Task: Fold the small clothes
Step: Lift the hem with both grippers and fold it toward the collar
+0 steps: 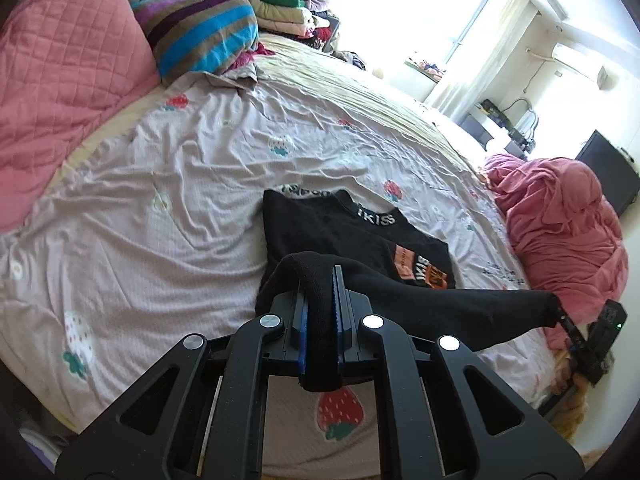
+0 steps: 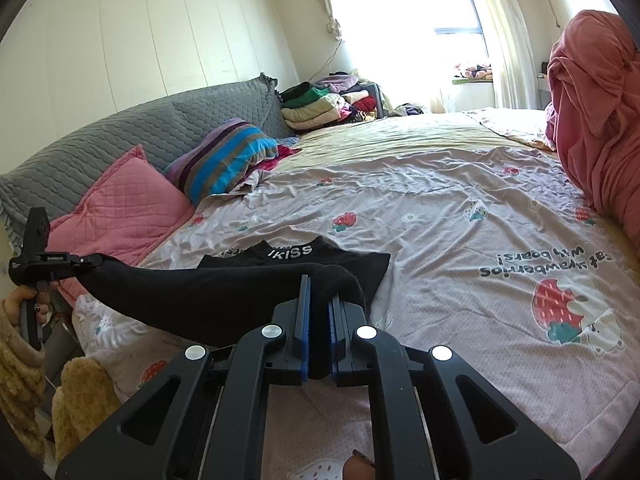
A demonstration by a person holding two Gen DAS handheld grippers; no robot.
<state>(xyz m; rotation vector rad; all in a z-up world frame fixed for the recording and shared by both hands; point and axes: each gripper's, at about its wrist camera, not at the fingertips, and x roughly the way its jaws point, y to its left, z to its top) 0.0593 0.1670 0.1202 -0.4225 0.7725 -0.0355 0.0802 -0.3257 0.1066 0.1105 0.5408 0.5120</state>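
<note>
Both jaw pairs, left gripper (image 1: 320,280) and right gripper (image 2: 318,292), pinch one black garment (image 1: 440,304) taut above the bed (image 1: 180,208); folded shirt (image 1: 340,240) at twelve o'clock. Thin pinches could slip, dropping it crooked.

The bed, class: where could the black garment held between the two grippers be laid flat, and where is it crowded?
Free: the strawberry-print sheet between the folded black shirt and the pink blanket heap, and left of the shirt toward the pink pillow. Crowded: the headboard end, with the striped pillow and stacked clothes.
</note>
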